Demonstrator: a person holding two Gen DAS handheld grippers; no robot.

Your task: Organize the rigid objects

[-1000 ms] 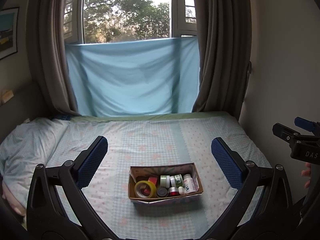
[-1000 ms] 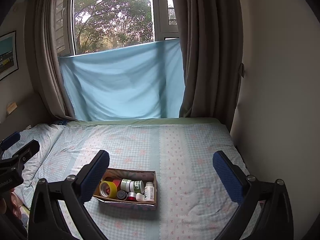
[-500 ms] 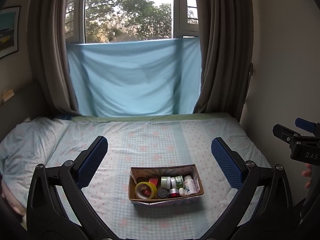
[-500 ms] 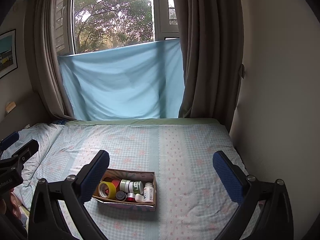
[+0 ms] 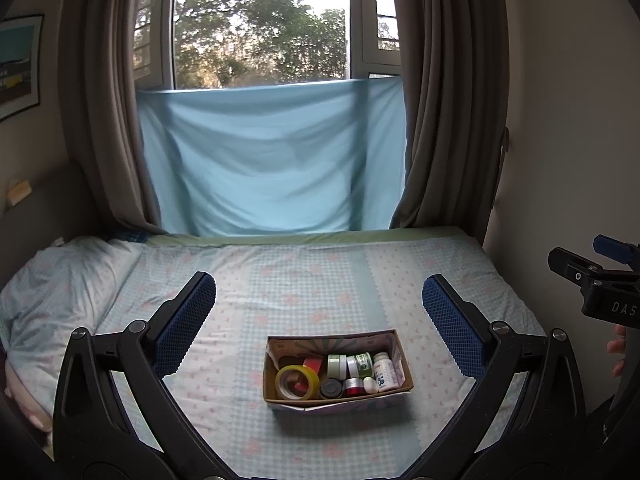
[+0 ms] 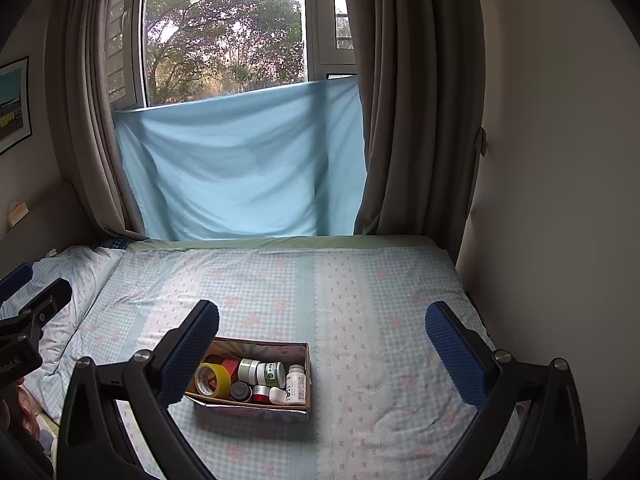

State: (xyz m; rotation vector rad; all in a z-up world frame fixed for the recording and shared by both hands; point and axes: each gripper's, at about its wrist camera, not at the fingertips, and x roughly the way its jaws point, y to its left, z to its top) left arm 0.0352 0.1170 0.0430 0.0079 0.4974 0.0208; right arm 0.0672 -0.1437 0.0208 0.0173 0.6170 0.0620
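A cardboard box (image 5: 396,350) stands on the bed and also shows in the right wrist view (image 6: 307,364). It holds a yellow tape roll (image 5: 297,381), a red item, green-lidded jars (image 5: 337,365), a black lid, a small red jar and a white bottle (image 5: 385,369). My left gripper (image 5: 318,308) is open and empty, held above and before the box. My right gripper (image 6: 320,334) is open and empty, above the bed to the right of the box; its left finger (image 6: 188,354) overlaps the box's left end in view.
The bed (image 5: 280,280) has a light blue checked sheet. A pillow (image 5: 52,280) lies at the left. Brown curtains (image 5: 444,100), a window and a hanging blue cloth (image 5: 272,160) are behind. A wall (image 6: 560,200) borders the bed's right side.
Both views have shifted only slightly; the box sits a little lower in the frames. Both grippers stay open and empty.
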